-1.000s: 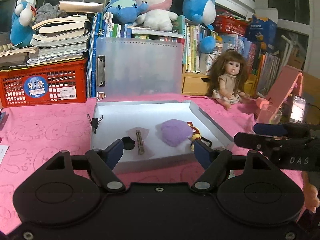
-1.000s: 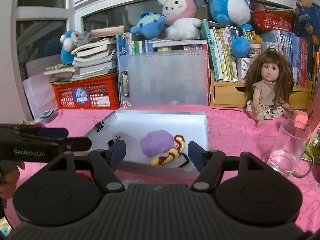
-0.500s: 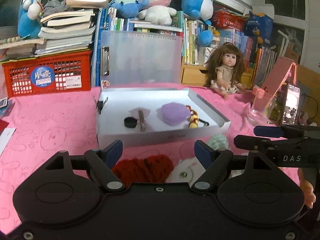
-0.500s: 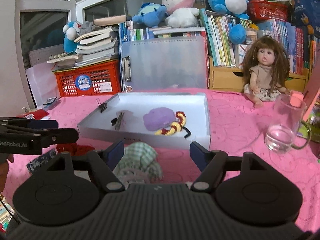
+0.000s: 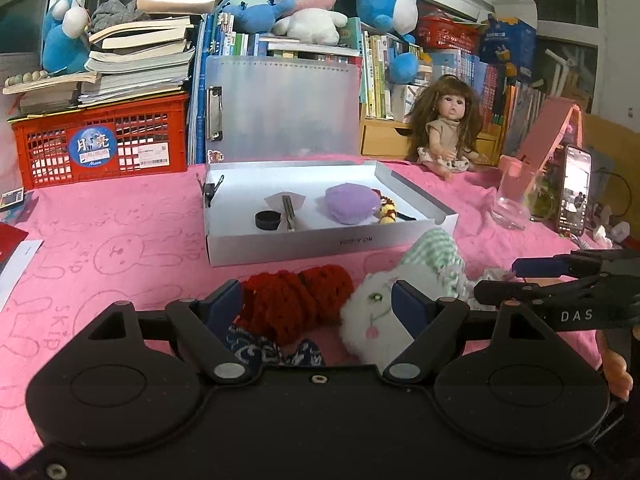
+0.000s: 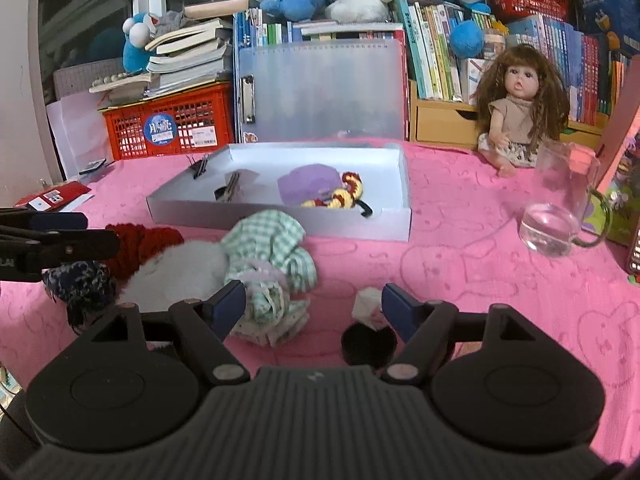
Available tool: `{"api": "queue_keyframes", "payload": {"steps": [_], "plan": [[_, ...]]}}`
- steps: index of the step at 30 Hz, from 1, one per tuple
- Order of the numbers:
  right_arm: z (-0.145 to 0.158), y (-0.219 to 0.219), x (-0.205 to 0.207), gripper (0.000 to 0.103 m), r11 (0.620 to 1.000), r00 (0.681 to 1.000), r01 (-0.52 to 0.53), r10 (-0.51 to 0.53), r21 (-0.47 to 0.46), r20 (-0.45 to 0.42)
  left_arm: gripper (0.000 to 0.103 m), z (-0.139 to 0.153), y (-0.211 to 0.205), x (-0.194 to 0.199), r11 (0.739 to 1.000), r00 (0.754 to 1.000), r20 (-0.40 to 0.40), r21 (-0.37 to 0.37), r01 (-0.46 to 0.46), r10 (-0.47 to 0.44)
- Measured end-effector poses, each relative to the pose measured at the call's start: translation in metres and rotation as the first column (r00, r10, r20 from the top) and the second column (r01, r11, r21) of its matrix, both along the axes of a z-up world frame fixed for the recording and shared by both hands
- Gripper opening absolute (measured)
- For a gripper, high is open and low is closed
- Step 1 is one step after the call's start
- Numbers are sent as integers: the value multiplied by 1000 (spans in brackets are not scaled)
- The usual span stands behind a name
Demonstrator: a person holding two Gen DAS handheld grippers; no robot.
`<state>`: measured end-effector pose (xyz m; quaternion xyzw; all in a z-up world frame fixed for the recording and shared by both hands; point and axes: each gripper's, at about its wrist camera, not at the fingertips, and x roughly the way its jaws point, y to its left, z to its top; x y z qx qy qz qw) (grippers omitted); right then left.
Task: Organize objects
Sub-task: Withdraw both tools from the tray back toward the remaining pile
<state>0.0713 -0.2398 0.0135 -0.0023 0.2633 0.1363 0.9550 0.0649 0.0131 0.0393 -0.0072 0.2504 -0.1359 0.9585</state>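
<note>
Currently, left gripper [image 5: 316, 300]: fingers spread wide, holding nothing; it hovers low over a red knitted piece [image 5: 298, 298] and the white head of a plush toy [image 5: 374, 314].
Right gripper [image 6: 312, 306]: fingers spread wide, holding nothing; its left finger [image 6: 228, 306] sits just beside the toy's green checked cloth [image 6: 272, 248], whether touching cannot be told.
Plush toy: lies on its side on the pink tablecloth [image 6: 460, 280], just in front of the white box [image 6: 402, 224]; its long axis runs left to right across the table, white head toward the red knit, green checked part toward the right gripper.
Dark patterned cloth [image 5: 276, 352]: touching the red knit, at the near edge of the left view.
Small white scrap [image 6: 368, 306]: on the cloth between the right gripper's fingers, with a black item [image 6: 368, 346] just nearer the camera.
White box contents: a purple pouch [image 5: 350, 208], a red and yellow knitted cord [image 6: 340, 196], a black cap [image 5: 267, 220] and a metal clip [image 5: 289, 216]; a binder clip [image 5: 210, 190] grips the left wall.
Right of the box: a glass mug [image 6: 560, 208], well apart from the toy.
Behind the box: a doll [image 6: 520, 108] sitting upright.
</note>
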Motion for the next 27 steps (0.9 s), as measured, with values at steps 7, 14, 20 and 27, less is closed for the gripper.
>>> {"api": "queue_keyframes", "payload": {"steps": [7,14,20,27], "plan": [[-5,-7,-4,85,1000,1000,22,-22,14,-12,81,-9,10,-7,999,999,-26,-15,-32,32],[-8,-10,-8,85,999,999,32,-32,14,-16,81,-15,16,-14,998,998,-37,-16,-58,58],[-8,-12,-12,85,999,999,35,-35,23,-13,80,-20,16,-20,998,997,-40,-6,-67,66],[-11,-17,-14,82,998,999,49,-48,31,-22,78,-21,15,-22,997,997,-37,-1,-72,71]]}}
